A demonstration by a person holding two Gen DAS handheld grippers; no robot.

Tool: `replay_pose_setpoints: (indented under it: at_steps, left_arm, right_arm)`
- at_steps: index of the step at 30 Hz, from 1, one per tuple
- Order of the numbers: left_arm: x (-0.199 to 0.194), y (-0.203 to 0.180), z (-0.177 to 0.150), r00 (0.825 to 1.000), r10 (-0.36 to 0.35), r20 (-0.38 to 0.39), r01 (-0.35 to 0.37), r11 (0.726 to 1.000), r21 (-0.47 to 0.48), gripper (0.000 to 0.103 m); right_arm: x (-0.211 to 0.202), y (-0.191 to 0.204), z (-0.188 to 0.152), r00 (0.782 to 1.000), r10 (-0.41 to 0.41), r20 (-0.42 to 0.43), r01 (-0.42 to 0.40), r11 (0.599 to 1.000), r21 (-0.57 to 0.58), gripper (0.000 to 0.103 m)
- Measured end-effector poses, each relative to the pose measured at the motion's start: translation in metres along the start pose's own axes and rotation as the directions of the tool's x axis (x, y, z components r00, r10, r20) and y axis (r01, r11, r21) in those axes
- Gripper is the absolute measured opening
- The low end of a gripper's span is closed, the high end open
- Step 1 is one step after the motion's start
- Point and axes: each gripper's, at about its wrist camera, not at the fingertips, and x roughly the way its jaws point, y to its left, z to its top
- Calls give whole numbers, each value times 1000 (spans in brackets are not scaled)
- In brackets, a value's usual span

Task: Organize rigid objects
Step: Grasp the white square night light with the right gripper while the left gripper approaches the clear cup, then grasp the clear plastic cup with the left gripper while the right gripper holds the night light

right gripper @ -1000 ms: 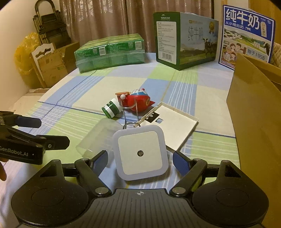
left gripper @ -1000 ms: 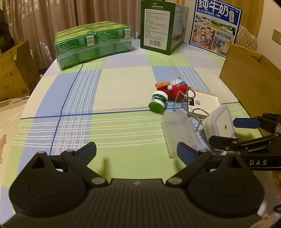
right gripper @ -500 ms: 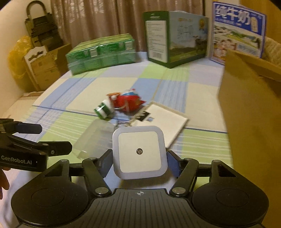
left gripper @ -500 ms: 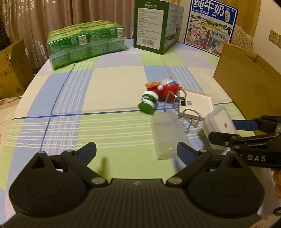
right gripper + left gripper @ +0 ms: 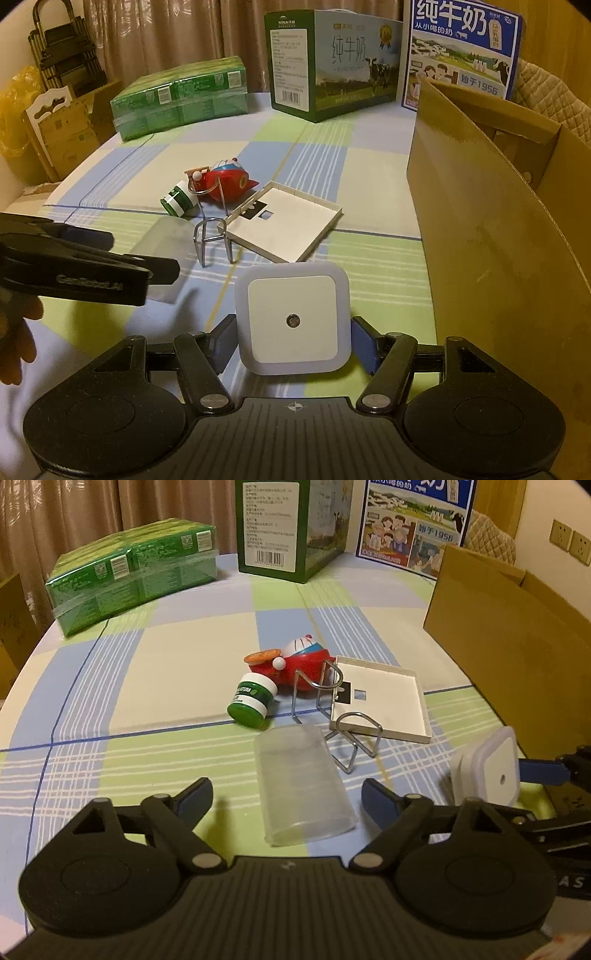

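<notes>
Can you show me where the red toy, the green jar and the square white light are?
Red toy point(image 5: 303, 664): left wrist view, on its red body.
Green jar point(image 5: 252, 700): left wrist view, on its side label.
Square white light point(image 5: 293, 319): right wrist view, on its front face.

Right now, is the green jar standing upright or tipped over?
Tipped over. The green jar lies on its side on the tablecloth, round end facing the left camera, beside the red toy.

Black grippers, blue pads point(image 5: 364, 349), seemingly rubber.
</notes>
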Motion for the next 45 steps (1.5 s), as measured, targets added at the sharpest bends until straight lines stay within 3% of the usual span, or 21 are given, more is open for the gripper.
replay_pose_setpoints:
  at_steps: [4,11,25,30,45]
  left_arm:
    - [7,-1,2,1000,-4,-4,4,1000,12,79]
    - [8,-4,0,1000,16,-5,-16,998,61,48]
    - [-46,7,-57,999,12,-34,-9,997,82,48]
    - [-41,6,-56,1000,14,-26,-12,997,77,53]
    - [-30,1,-47,1000,10,-13,-9,994,113,52]
  right_arm:
    - [1,1,-1,1000,-3,4,3,1000,-10,62]
    - [4,-1,-1,1000,5,-9,-5,1000,11,62]
    - [-18,5,-20,999,26,-36,-25,999,37,62]
    - [-14,6,-18,999,33,-24,-31,998,45,62]
    - [-5,4,-15,999,26,-35,-24,997,67,66]
